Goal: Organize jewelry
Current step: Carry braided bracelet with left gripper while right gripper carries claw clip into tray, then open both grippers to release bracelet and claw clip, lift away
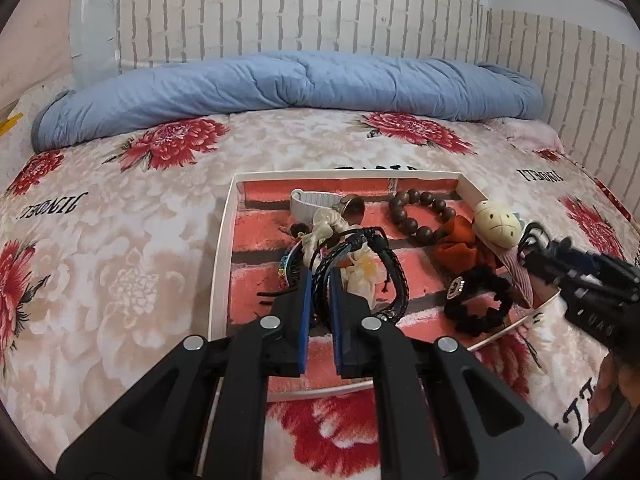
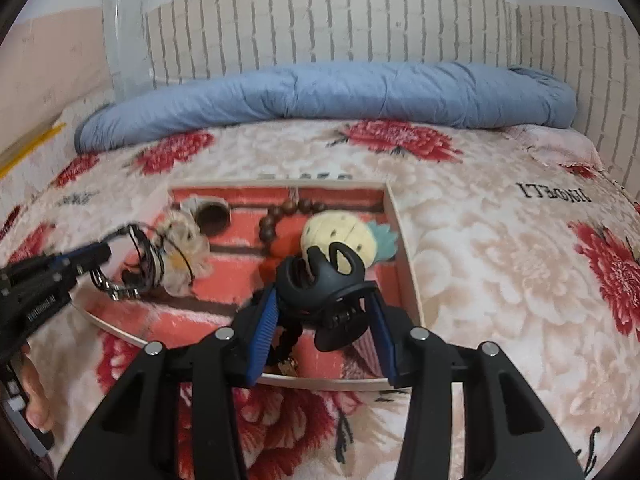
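My left gripper point(image 1: 320, 276) is shut on a black braided cord bracelet point(image 1: 384, 264), holding it just above the left half of a white-rimmed tray point(image 1: 224, 264) lined with a red brick print. In the right wrist view that bracelet point(image 2: 144, 256) dangles from the left gripper point(image 2: 106, 252) with a small metal chain. My right gripper point(image 2: 324, 292) is shut on a black claw hair clip point(image 2: 320, 276) above the tray's point(image 2: 404, 248) right side. In the tray lie a wooden bead bracelet point(image 1: 420, 216), a white strap point(image 1: 304, 204), a cream pineapple plush point(image 1: 498, 222), an orange scrunchie point(image 1: 460, 240) and a black scrunchie point(image 1: 476, 304).
The tray rests on a floral blanket point(image 1: 120, 272) covering a bed. A rolled blue quilt point(image 1: 300, 84) lies along the far edge against a white brick-pattern wall point(image 1: 320, 8). A person's hand point(image 2: 36, 396) grips the left tool's handle.
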`<act>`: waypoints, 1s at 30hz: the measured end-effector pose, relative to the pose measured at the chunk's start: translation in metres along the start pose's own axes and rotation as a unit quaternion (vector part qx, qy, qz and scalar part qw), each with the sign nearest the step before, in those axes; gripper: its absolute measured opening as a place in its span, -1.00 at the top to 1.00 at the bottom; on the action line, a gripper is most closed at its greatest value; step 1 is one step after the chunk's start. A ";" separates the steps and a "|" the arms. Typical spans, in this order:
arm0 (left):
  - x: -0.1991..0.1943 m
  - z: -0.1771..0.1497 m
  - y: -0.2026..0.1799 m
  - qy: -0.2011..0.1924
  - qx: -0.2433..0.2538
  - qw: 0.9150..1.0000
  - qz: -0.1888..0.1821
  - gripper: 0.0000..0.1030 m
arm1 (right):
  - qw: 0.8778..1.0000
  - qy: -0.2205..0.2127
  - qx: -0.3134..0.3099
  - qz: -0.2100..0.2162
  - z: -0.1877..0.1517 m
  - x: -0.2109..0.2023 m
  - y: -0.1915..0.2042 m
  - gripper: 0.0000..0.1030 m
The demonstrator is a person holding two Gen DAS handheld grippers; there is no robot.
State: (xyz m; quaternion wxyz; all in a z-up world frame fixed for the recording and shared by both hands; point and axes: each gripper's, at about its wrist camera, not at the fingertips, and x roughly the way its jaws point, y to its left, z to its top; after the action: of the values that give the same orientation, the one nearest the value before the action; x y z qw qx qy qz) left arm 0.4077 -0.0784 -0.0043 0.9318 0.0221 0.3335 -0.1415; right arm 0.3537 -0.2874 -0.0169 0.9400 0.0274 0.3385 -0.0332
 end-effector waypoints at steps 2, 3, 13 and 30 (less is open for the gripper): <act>0.002 -0.001 0.001 0.001 -0.001 1.000 -0.001 0.86 | 1.000 0.002 0.003 -0.003 -0.003 0.004 -0.002 0.15; 0.005 -0.003 0.002 0.002 0.000 1.000 0.001 0.86 | 1.000 0.003 0.005 -0.005 -0.003 0.005 -0.004 0.15; 0.030 -0.014 0.004 0.032 0.000 0.999 0.017 0.85 | 1.000 0.002 0.021 -0.014 -0.005 0.028 -0.020 0.15; 0.031 -0.021 0.001 0.022 0.002 0.999 0.039 0.71 | 1.000 0.011 0.018 -0.013 -0.015 0.036 -0.021 0.13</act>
State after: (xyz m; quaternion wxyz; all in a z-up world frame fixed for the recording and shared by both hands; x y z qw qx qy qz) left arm 0.4177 -0.0821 -0.0403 0.9289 0.0399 0.3530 -0.1050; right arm 0.3700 -0.3086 -0.0516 0.9352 0.0404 0.3481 -0.0512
